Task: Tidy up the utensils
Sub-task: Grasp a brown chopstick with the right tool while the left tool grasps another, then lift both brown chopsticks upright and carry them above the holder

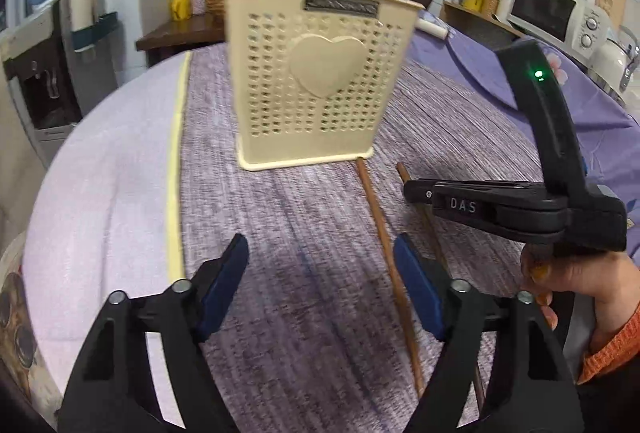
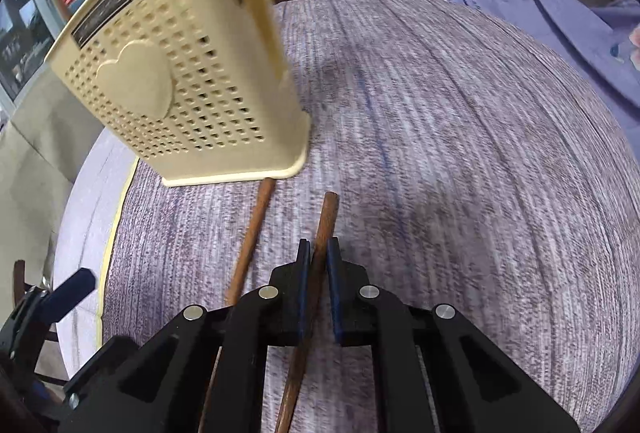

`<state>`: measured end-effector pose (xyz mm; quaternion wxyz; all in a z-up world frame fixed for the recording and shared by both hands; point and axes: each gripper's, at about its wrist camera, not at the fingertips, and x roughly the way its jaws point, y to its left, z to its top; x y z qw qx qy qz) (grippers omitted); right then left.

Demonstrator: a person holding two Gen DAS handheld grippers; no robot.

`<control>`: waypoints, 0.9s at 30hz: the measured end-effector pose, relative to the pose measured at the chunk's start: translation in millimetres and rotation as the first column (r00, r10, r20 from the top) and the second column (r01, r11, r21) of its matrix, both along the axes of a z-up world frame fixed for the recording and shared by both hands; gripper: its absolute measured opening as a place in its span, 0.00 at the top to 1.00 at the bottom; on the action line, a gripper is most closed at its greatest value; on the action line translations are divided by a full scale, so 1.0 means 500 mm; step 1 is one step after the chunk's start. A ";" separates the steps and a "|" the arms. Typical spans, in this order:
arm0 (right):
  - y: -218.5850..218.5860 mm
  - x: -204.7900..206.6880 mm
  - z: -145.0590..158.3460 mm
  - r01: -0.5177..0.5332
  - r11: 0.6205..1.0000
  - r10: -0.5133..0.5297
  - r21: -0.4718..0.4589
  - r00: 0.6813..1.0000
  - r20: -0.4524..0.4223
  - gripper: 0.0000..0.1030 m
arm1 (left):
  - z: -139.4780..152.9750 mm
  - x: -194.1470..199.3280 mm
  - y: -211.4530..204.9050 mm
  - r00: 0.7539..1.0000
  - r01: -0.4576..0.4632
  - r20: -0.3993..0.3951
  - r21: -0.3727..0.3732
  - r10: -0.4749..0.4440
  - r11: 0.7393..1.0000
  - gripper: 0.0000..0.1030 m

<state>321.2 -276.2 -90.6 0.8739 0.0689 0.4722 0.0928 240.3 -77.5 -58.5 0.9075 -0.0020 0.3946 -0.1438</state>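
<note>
Two brown chopsticks lie side by side on the purple mat, tips just short of the cream holder (image 2: pixel 180 73) at 10 o'clock in the right wrist view. Right gripper (image 2: pixel 318 257) is clamped on the right chopstick (image 2: pixel 326 217) near its far end. The left chopstick (image 2: pixel 250 237) lies free. Left gripper (image 1: pixel 320 261) has its jaws apart with nothing between them. Judgement: chopsticks are light, stiff and smooth, likely to pivot in the pads; a grip nearer mid-length would steady them.

2 chopsticks (image 2: pixel 256 229) before holder (image 2: pixel 180 73)
</note>
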 end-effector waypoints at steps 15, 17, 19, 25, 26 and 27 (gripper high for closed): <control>-0.095 -0.010 -0.008 0.054 0.998 -0.055 0.034 0.998 0.018 0.92 | -0.053 0.138 -0.144 0.992 0.064 -0.118 0.079 -0.054 0.995 0.77; -0.092 -0.011 -0.008 0.050 0.998 -0.051 0.027 0.998 0.025 0.92 | -0.058 0.147 -0.149 0.992 0.059 -0.112 0.091 -0.048 0.994 0.78; -0.091 -0.014 -0.005 0.049 0.998 -0.050 0.033 0.998 0.025 0.92 | -0.060 0.151 -0.155 0.994 0.054 -0.101 0.111 -0.043 0.992 0.80; -0.089 -0.022 -0.002 0.049 0.998 -0.050 0.039 0.998 0.023 0.92 | -0.061 0.170 -0.164 0.996 0.053 -0.083 0.135 -0.042 0.989 0.91; -0.087 -0.022 -0.002 0.050 0.998 -0.050 0.035 0.998 0.025 0.92 | -0.061 0.170 -0.164 0.996 0.056 -0.081 0.132 -0.045 0.990 0.91; -0.085 -0.023 -0.001 0.050 0.998 -0.050 0.028 0.998 0.026 0.92 | -0.061 0.170 -0.163 0.996 0.056 -0.081 0.129 -0.045 0.990 0.91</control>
